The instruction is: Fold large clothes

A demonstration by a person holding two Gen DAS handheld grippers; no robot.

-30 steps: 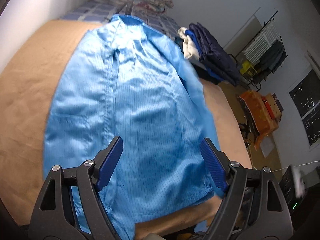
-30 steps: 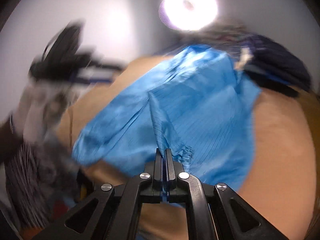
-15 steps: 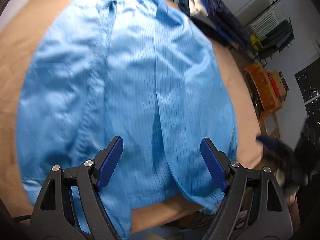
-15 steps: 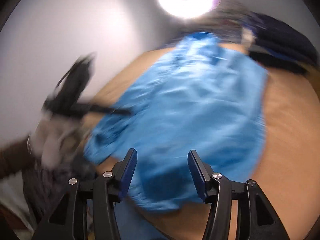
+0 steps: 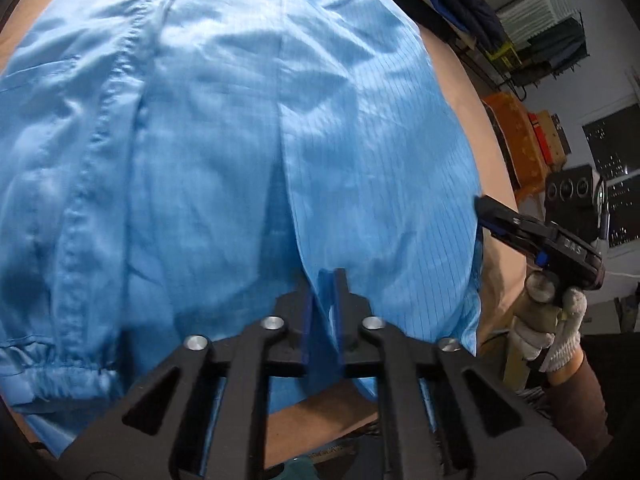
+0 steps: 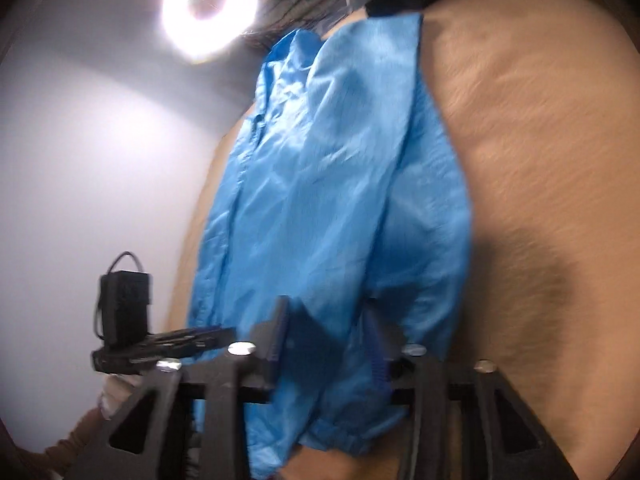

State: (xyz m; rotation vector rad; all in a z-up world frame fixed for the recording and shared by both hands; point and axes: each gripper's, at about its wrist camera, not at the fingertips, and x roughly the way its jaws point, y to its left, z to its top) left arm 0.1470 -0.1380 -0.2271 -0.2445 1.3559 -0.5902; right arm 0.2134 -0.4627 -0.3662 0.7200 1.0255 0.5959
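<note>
A blue jacket lies spread flat on the tan bed. The left gripper has its jaws pinched closed on the jacket's near hem. The right gripper straddles the near right edge of the cloth with its jaws apart.

Left wrist view sits low and close over the near hem of the blue garment, facing along it toward the far clothes rack. Right wrist view sits at the garment's right edge, very close, looking up its length toward the ring light. Both share the garment and tan surface; each catches the other gripper at its margin.
</note>
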